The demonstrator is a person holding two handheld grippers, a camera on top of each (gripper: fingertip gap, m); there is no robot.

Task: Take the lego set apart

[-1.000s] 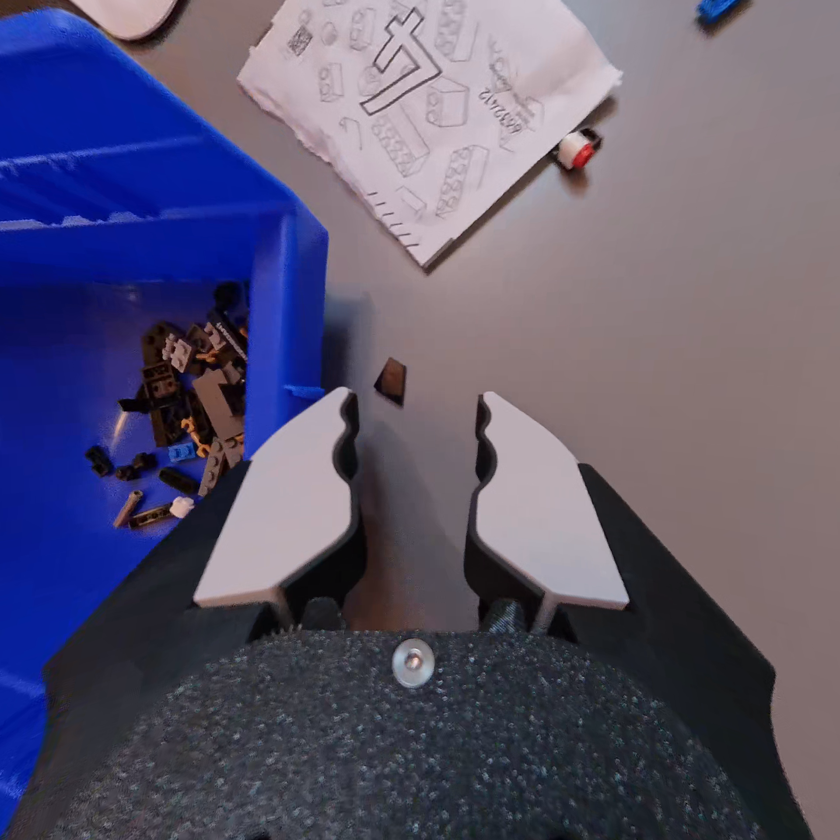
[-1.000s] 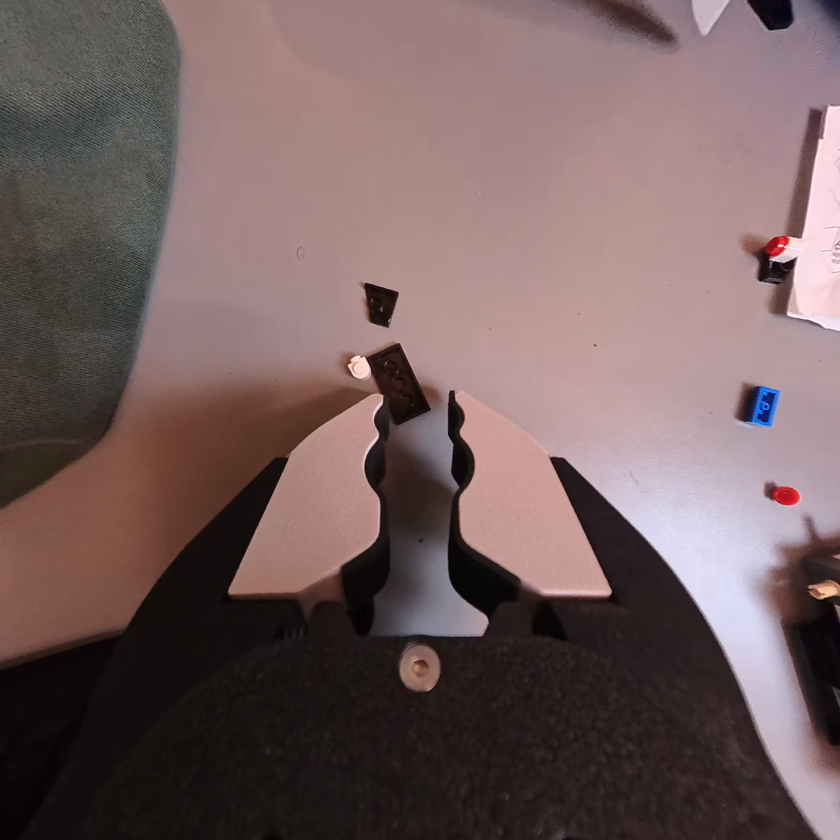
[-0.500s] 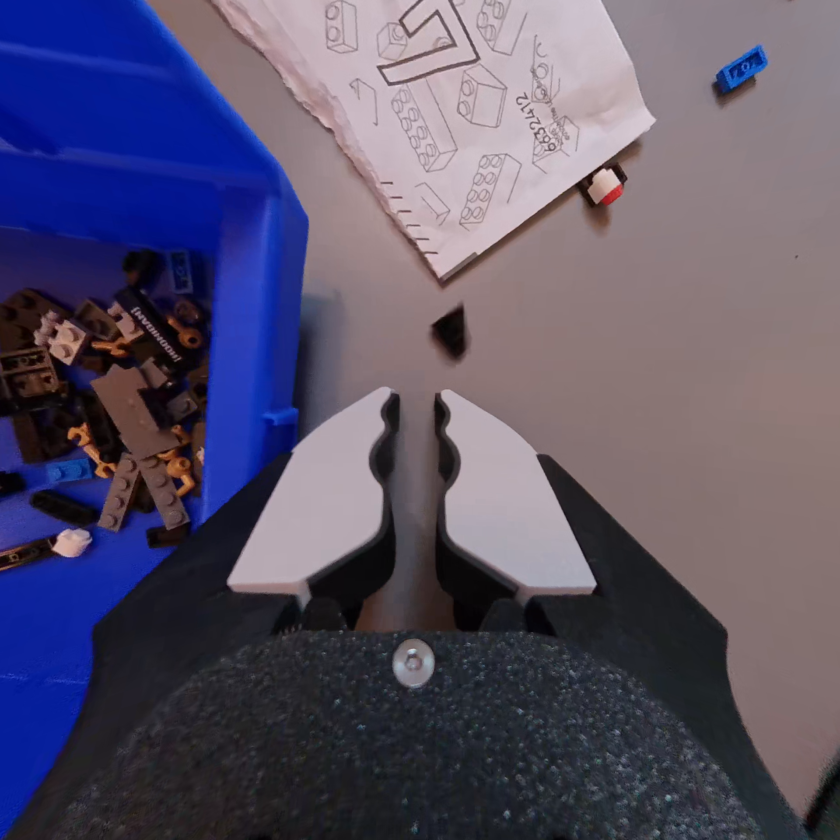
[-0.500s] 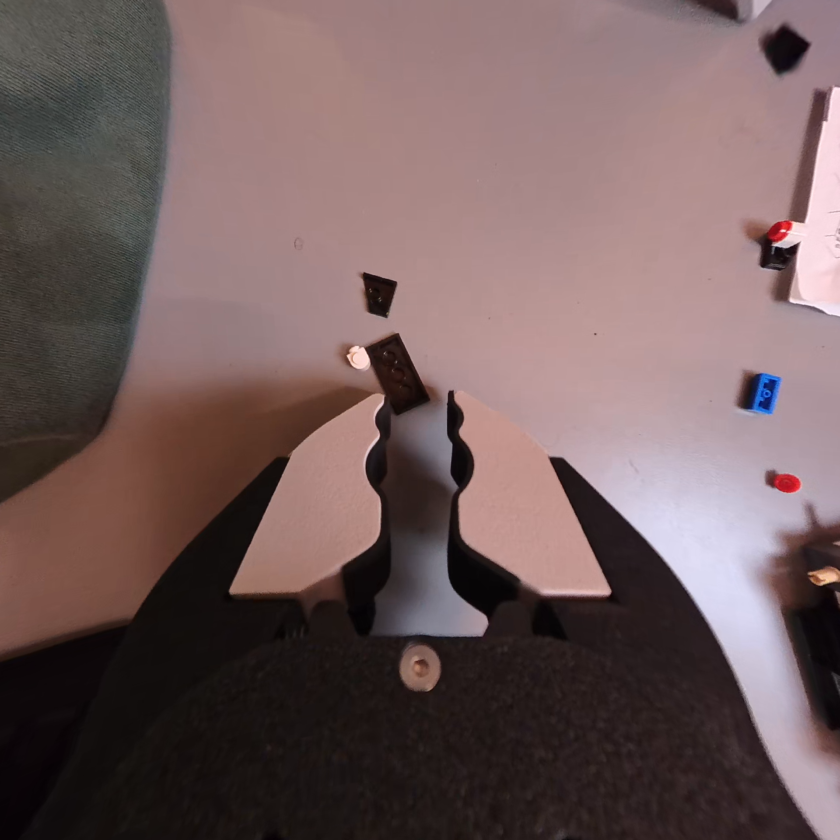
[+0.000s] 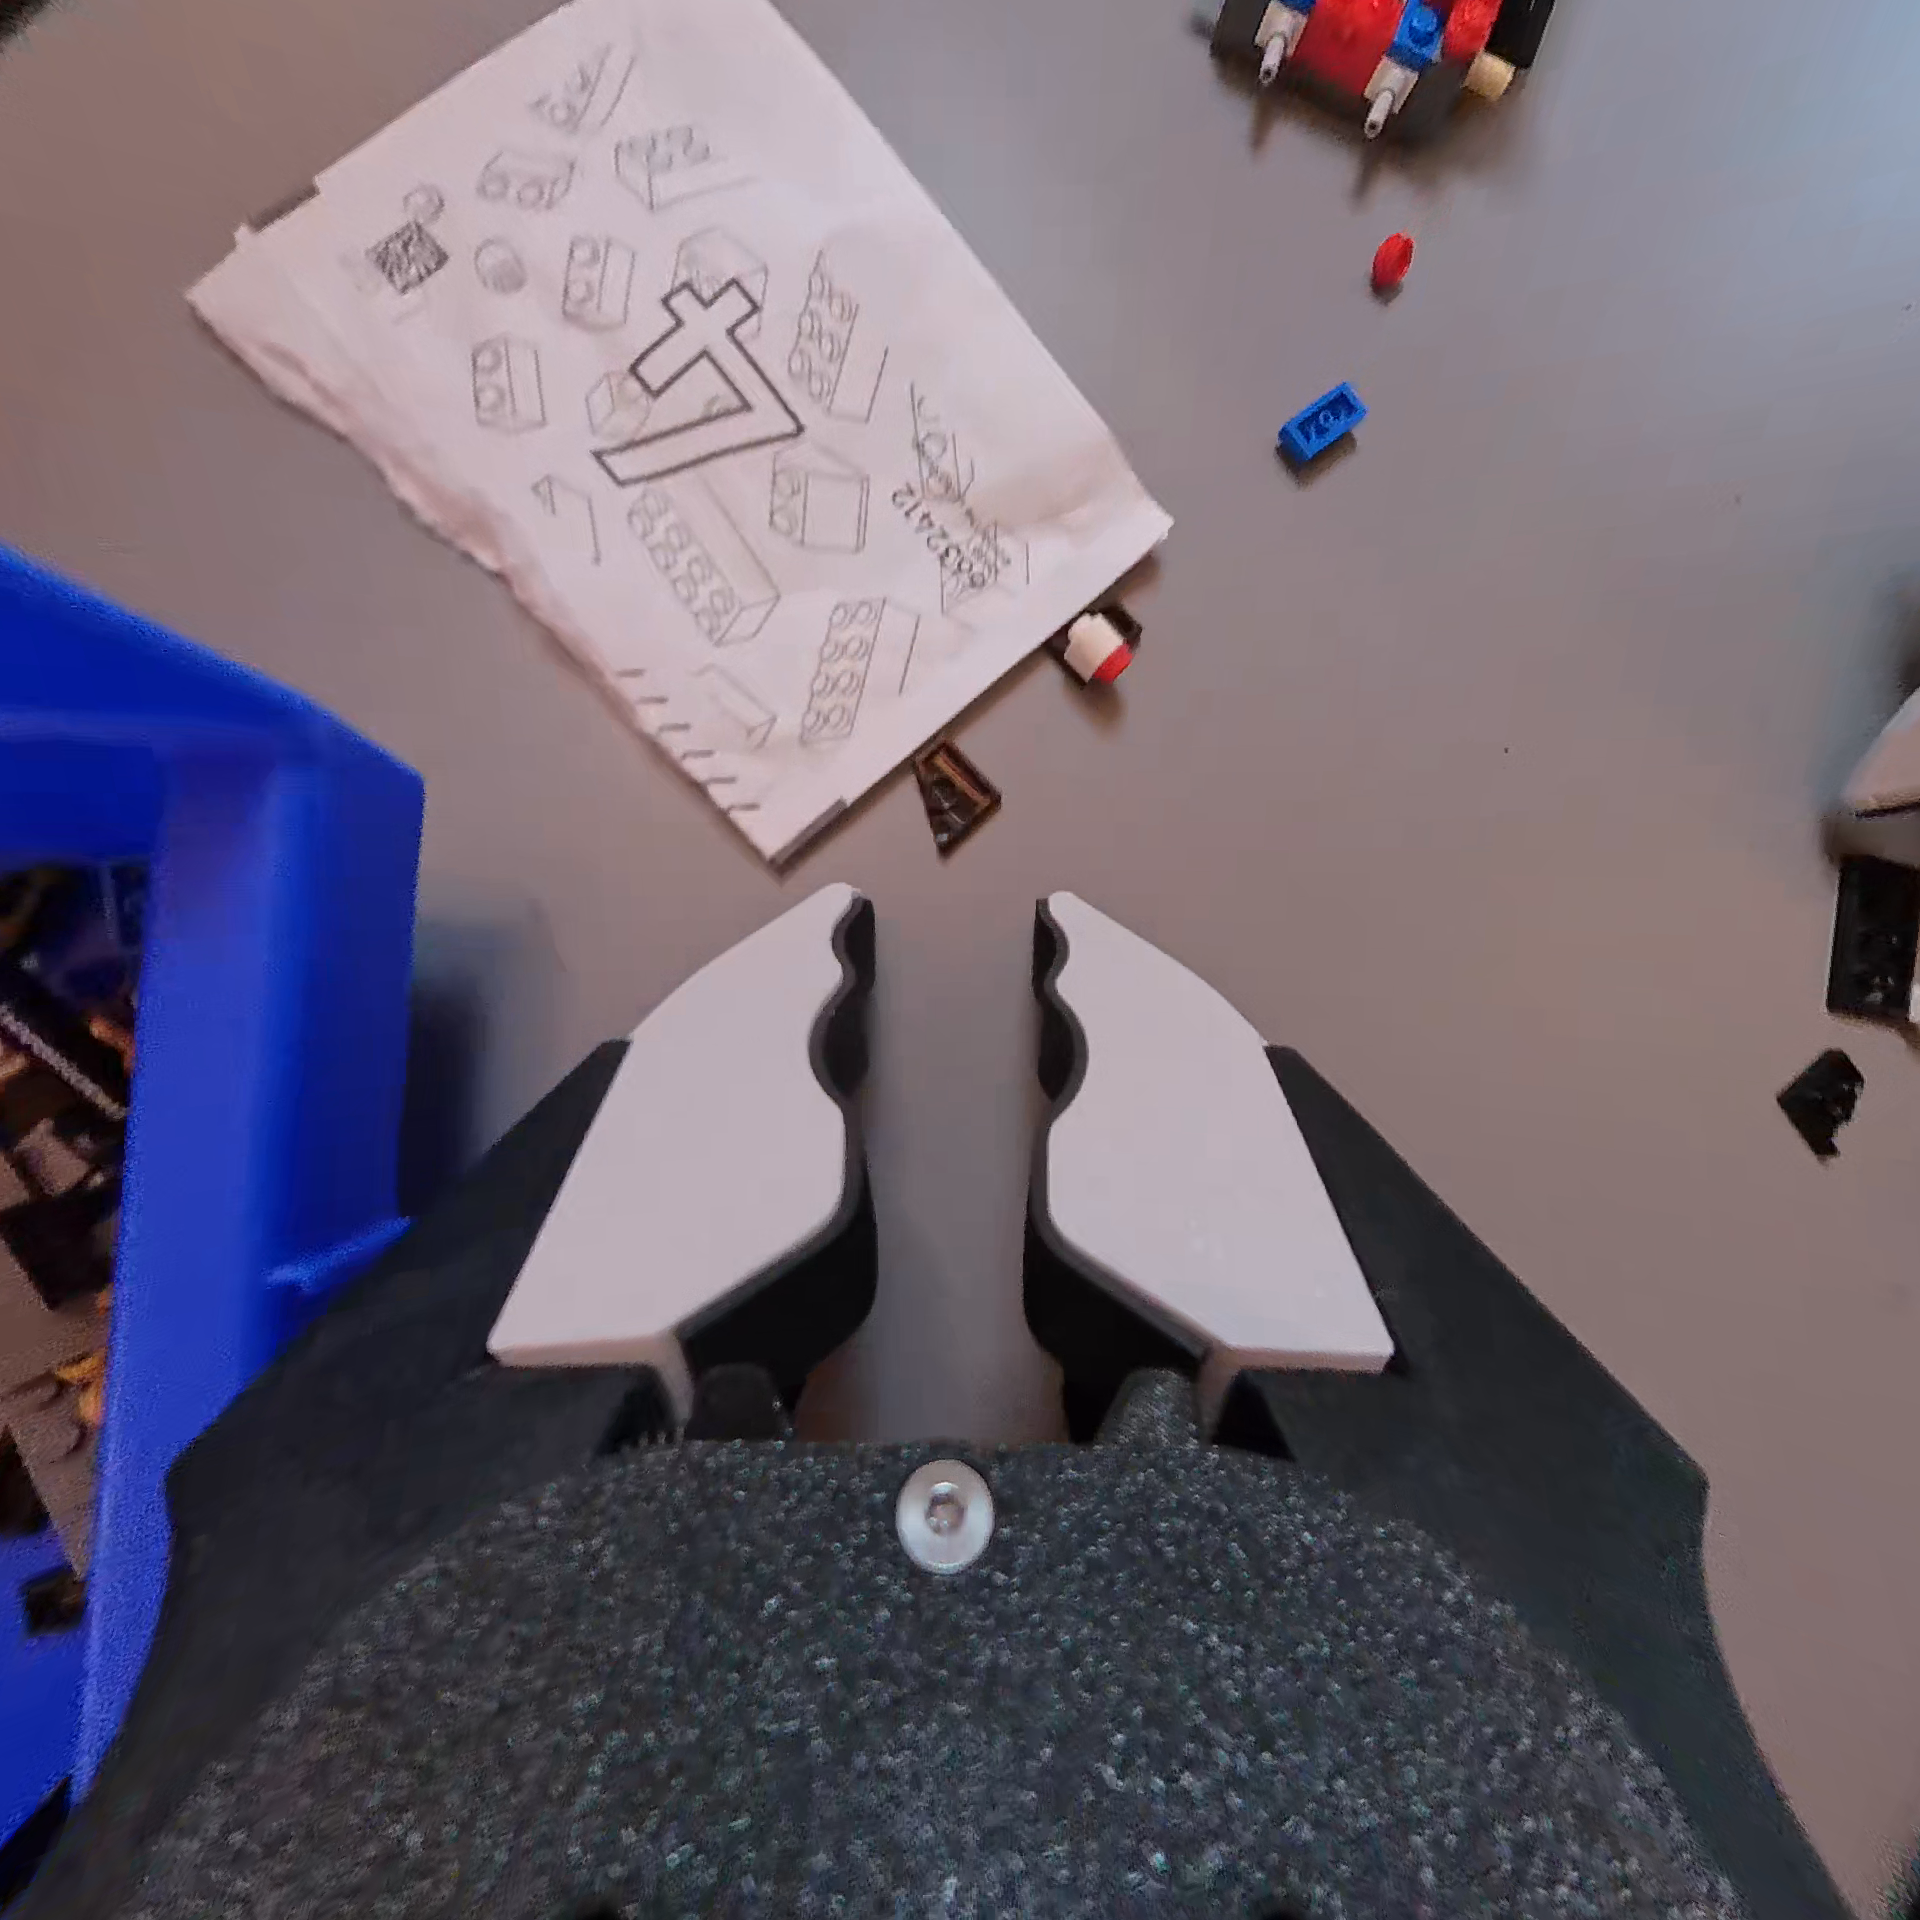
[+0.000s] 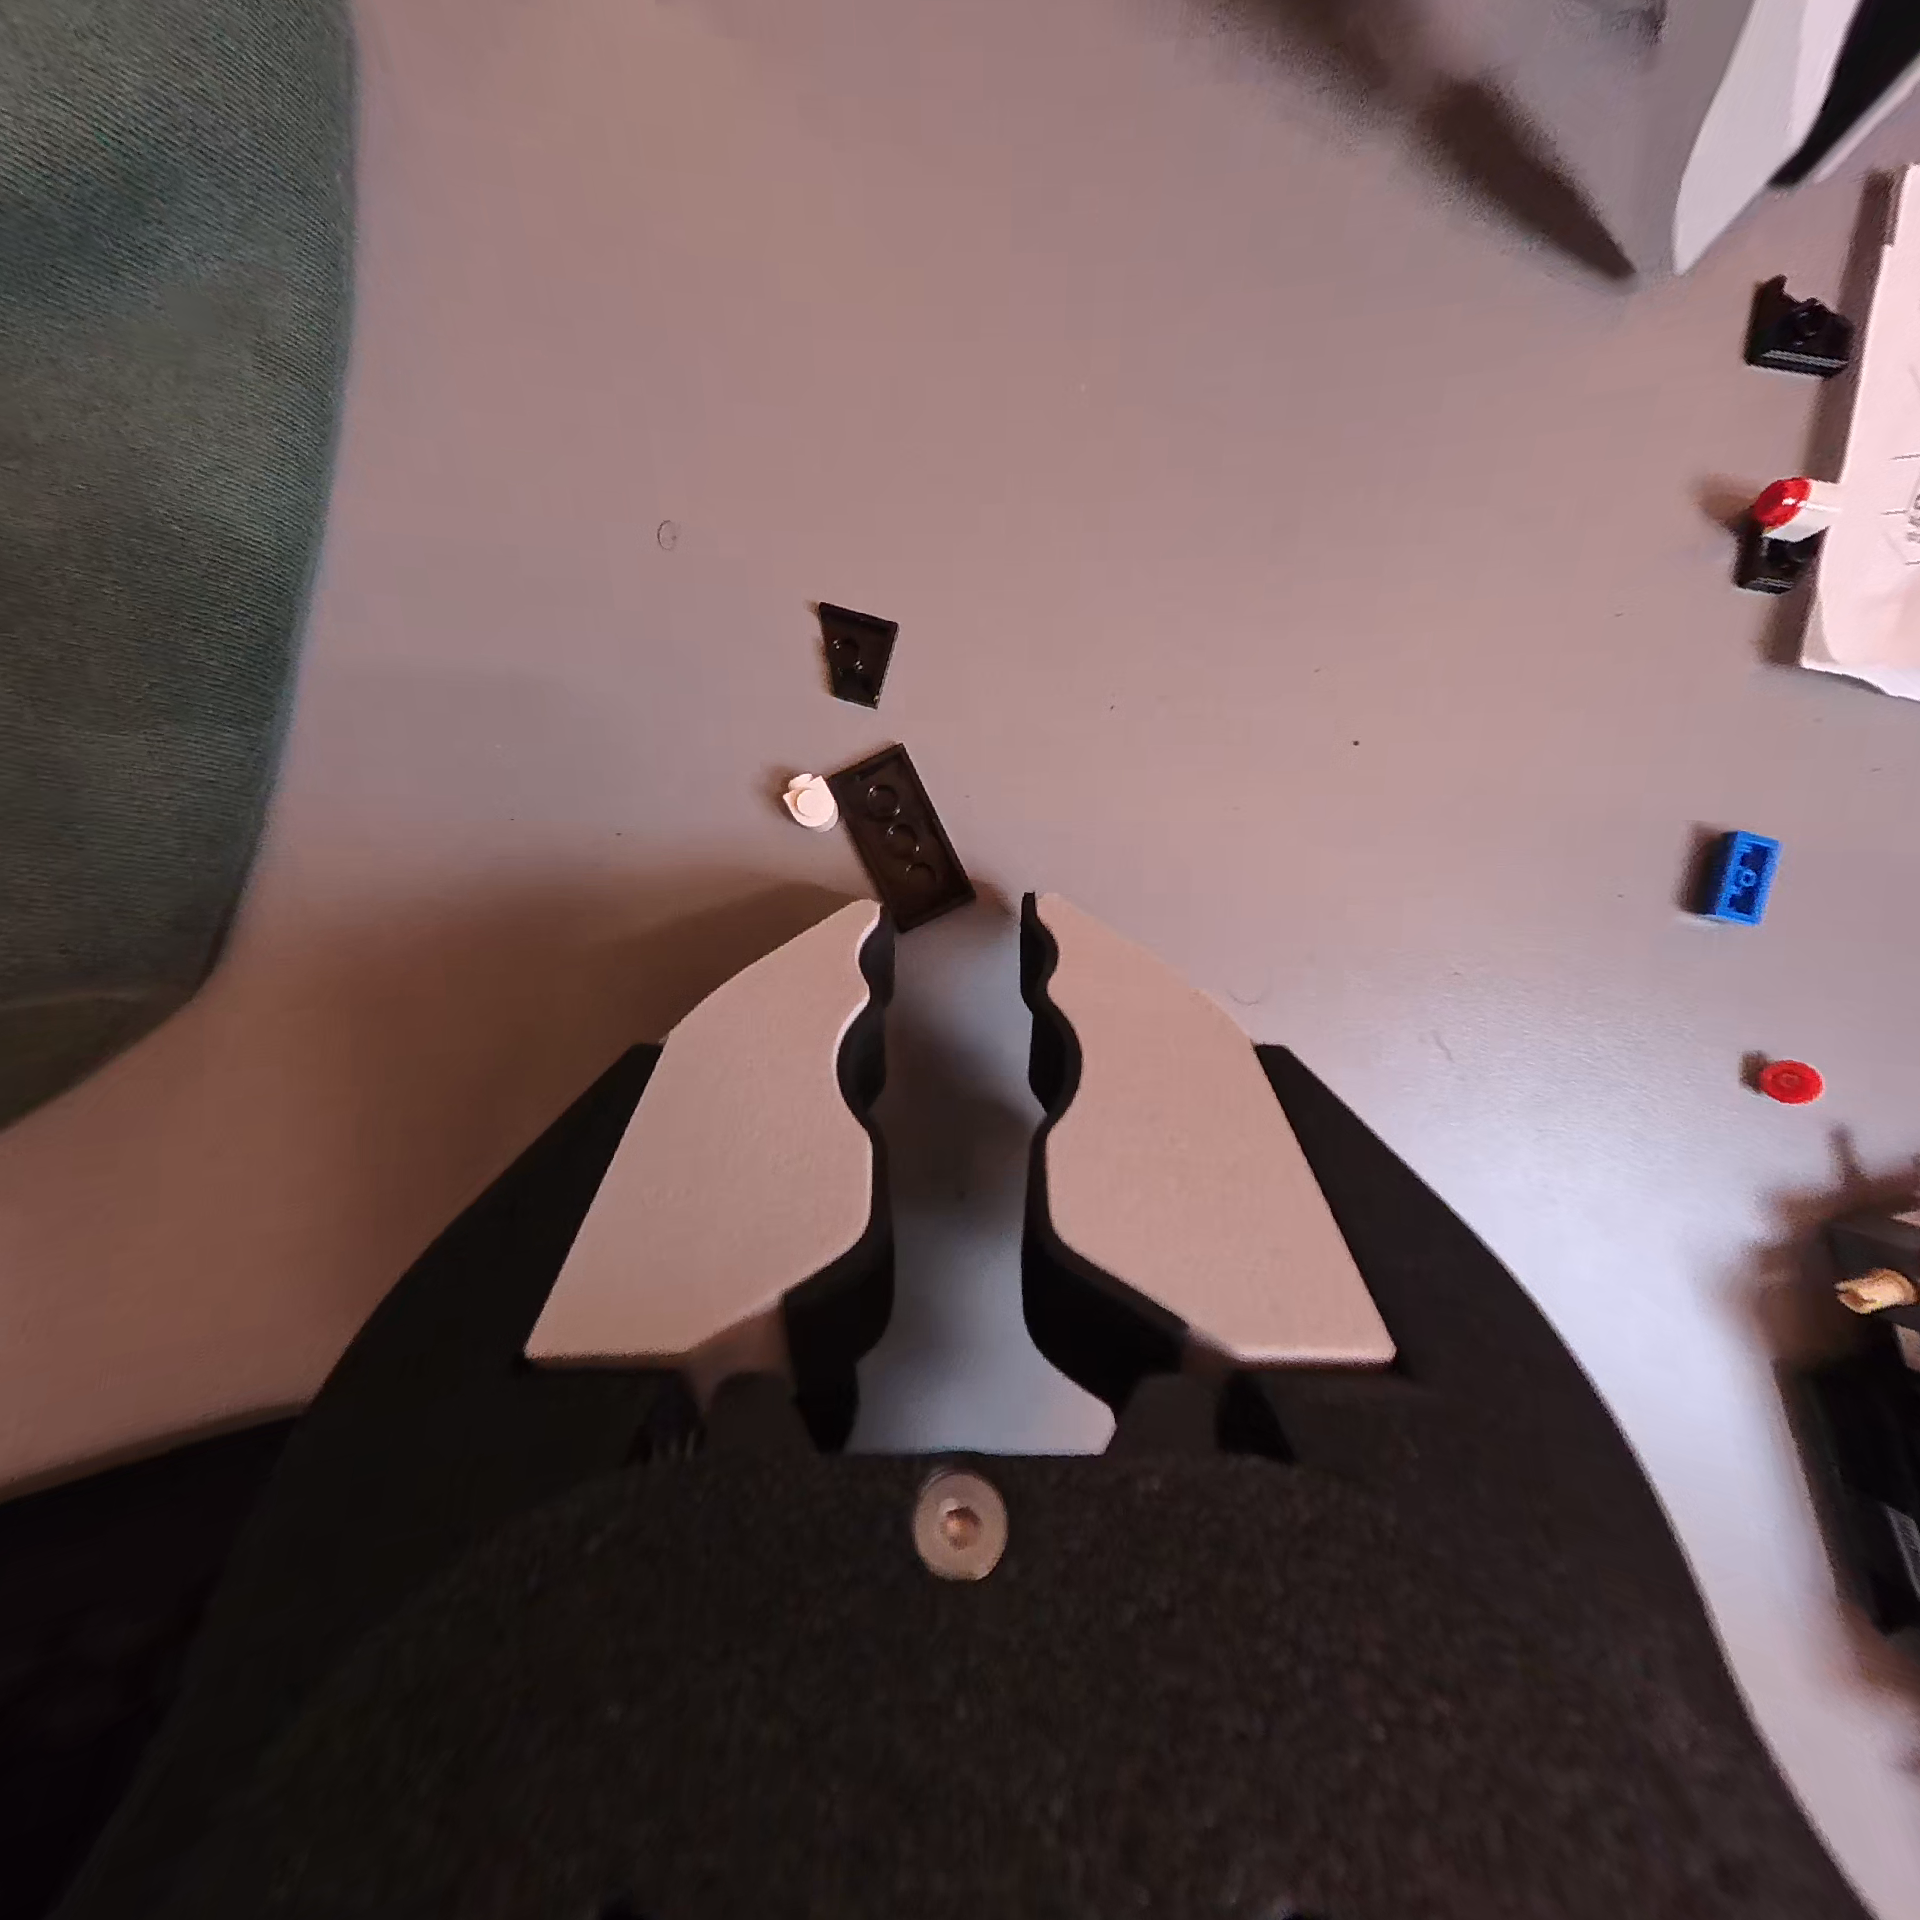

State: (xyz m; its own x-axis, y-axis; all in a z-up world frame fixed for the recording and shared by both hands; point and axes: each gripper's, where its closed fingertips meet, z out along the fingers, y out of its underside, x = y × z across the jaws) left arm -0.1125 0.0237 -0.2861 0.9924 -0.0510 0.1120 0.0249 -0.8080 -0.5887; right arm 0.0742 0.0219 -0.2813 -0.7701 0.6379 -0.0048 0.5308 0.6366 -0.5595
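Grey table (image 5: pixel 1558 727) is the reference surface; landmark is the printed paper sheet (image 5: pixel 675 436) lying flat on it. Blue bin (image 5: pixel 260 1039) sits left of and nearer than the sheet, loose dark and grey pieces inside. Left gripper (image 5: pixel 954 909) hovers just short of the sheet's near corner, jaws parted, nothing between them. Right gripper (image 6: pixel 954 909), seen in its own view well to the left of the sheet's edge, likewise parted and empty; a black plate (image 6: pixel 902 836) lies at its left fingertip, contact unclear. Partly built lego set (image 5: pixel 1371 52), red, blue and black, sits beyond the sheet's right side. Blue brick (image 5: pixel 1322 419) right of the sheet. Black wedge piece (image 5: pixel 954 795) just beside the sheet's near corner. White-and-red piece (image 5: pixel 1096 646) touching the sheet's right edge. Red round stud (image 5: pixel 1390 260) near the set
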